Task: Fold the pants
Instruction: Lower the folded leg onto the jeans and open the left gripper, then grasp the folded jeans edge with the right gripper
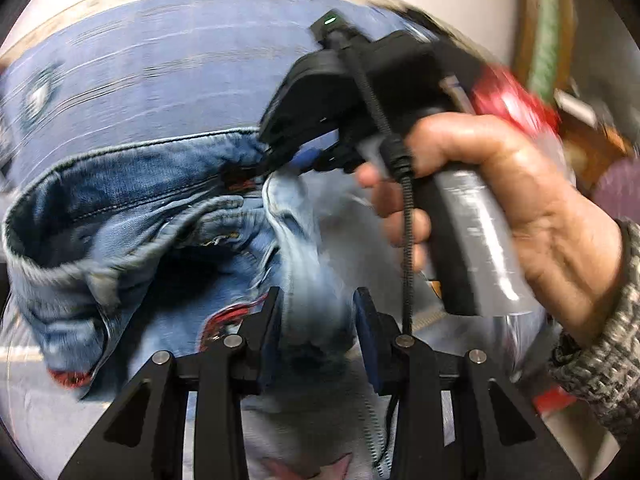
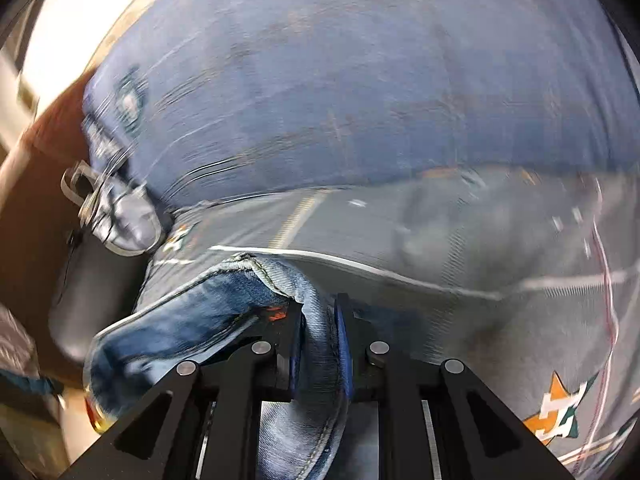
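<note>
The blue jeans hang bunched, waistband open, with a red patch on the denim. My left gripper is shut on a fold of the jeans between its blue pads. In the left wrist view the right gripper, held by a hand, pinches the waistband edge. In the right wrist view my right gripper is shut on a stitched denim fold, and the rest of the jeans hangs to its left. Both views are motion-blurred.
A blue bedspread lies beyond the jeans, also in the right wrist view. A grey blanket with star patterns lies under the grippers. A brown wooden edge and a shoe-like object are at left.
</note>
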